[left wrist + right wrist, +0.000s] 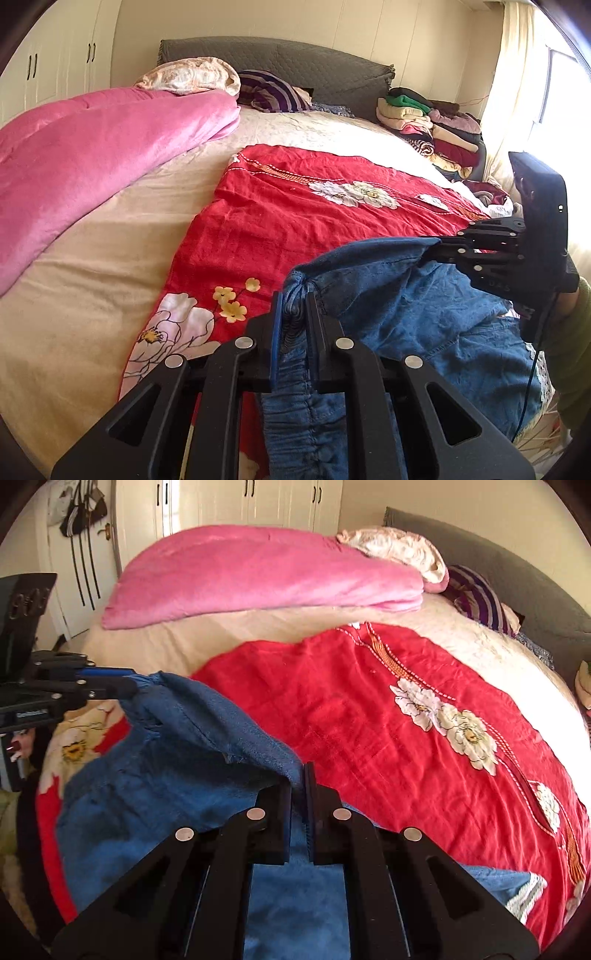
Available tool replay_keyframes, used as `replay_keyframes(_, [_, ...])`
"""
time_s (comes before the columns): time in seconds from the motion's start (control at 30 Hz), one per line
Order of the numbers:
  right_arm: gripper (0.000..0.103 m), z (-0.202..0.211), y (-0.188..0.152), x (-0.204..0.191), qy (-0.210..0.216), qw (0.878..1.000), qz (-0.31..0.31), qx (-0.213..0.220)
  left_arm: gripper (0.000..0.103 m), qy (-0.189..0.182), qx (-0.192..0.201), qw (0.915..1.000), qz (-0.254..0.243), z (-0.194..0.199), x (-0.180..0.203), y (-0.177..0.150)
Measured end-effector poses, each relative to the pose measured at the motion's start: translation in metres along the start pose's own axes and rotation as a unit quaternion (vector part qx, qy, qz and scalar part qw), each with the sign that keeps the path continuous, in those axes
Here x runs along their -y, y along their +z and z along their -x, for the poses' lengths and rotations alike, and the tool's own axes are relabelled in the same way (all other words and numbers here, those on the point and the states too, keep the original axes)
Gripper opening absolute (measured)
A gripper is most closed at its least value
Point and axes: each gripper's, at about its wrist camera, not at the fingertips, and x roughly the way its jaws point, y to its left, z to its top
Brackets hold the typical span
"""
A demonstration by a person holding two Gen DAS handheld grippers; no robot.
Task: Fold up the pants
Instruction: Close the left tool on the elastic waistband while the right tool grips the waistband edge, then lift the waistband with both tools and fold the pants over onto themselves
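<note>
The blue denim pants [391,295] hang between my two grippers above a red floral sheet [295,206] on the bed. My left gripper [293,301] is shut on the gathered elastic waistband at one corner. My right gripper [298,775] is shut on the other edge of the waistband; it shows in the left wrist view [436,247] at the right. The left gripper shows in the right wrist view [129,686] at the left, clamped on the pants [177,775]. The rest of the pants drapes down toward the near bed edge.
A pink blanket [92,147] lies along the far left of the bed. A grey headboard [295,62] and striped pillow [271,90] are at the back. A pile of folded clothes [432,125] sits at the back right. White wardrobes [258,502] stand behind.
</note>
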Motion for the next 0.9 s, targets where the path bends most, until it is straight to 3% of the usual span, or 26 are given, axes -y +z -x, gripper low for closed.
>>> replay_keyframes(0.23, [0.002,0.043,-0.020,-0.015,0.009,0.999,-0.008,0.031,0.011,-0.028,0.022,0.9993,-0.010,0.031,0.009,-0.015])
replay_keyframes(0.33, [0.002,0.062,-0.030,-0.027,0.016,0.999,-0.008,0.044,0.011,-0.059,0.031,0.9977,0.001,0.048,0.007,-0.028])
replay_keyframes(0.5, [0.002,0.091,-0.053,-0.061,0.029,0.998,0.007,0.054,0.011,-0.063,0.042,0.9970,-0.015,0.067,0.011,-0.053])
replay_keyframes(0.9, [0.002,0.086,-0.126,-0.141,0.081,0.996,0.024,0.011,0.013,-0.069,0.015,0.9969,0.036,0.074,-0.008,-0.125])
